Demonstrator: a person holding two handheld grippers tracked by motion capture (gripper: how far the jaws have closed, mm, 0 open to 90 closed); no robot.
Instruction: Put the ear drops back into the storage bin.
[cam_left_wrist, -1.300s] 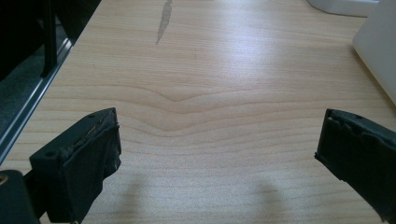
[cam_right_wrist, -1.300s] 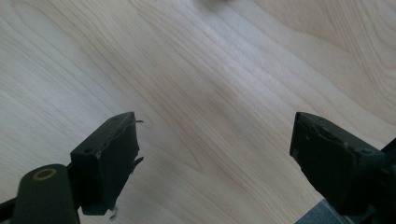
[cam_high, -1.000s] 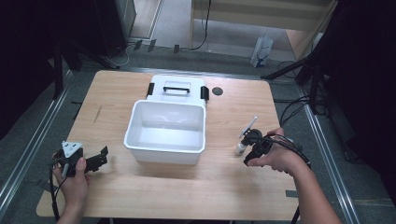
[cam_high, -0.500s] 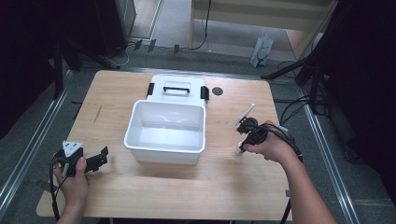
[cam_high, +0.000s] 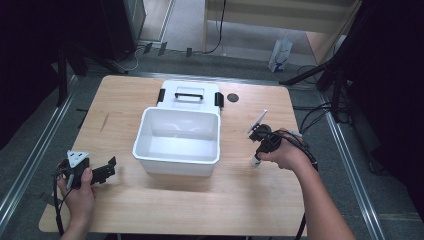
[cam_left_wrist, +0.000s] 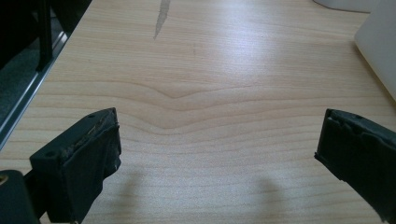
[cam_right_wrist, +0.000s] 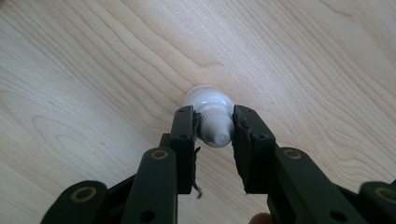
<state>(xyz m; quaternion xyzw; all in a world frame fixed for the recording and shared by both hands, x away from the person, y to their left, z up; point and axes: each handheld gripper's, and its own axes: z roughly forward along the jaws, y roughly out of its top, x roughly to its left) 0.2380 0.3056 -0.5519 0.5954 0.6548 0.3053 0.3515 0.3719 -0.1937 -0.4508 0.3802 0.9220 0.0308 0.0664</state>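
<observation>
A small white dropper bottle (cam_right_wrist: 204, 99) is seen from its top end over the wooden table, and my right gripper (cam_right_wrist: 213, 117) is shut on its neck from both sides. In the high view the right gripper (cam_high: 258, 154) points down at the table to the right of the bin, with the white bottle (cam_high: 256, 161) at its tips, at or just above the wood. Near the front left corner my left gripper (cam_high: 109, 169) is held low. Its jaws stand wide apart with nothing between them (cam_left_wrist: 219, 135).
A white open bin (cam_high: 177, 161) stands mid-table. Its lid (cam_high: 189, 89), with a black handle and latches, lies just behind it. A small dark disc (cam_high: 232, 97) sits right of the lid. A grey streak (cam_left_wrist: 162, 18) marks the wood ahead of the left gripper.
The right hand and gripper have shifted a little away from the person and toward the bin, while the bottle's spot stays about the same. The left gripper has not moved.
</observation>
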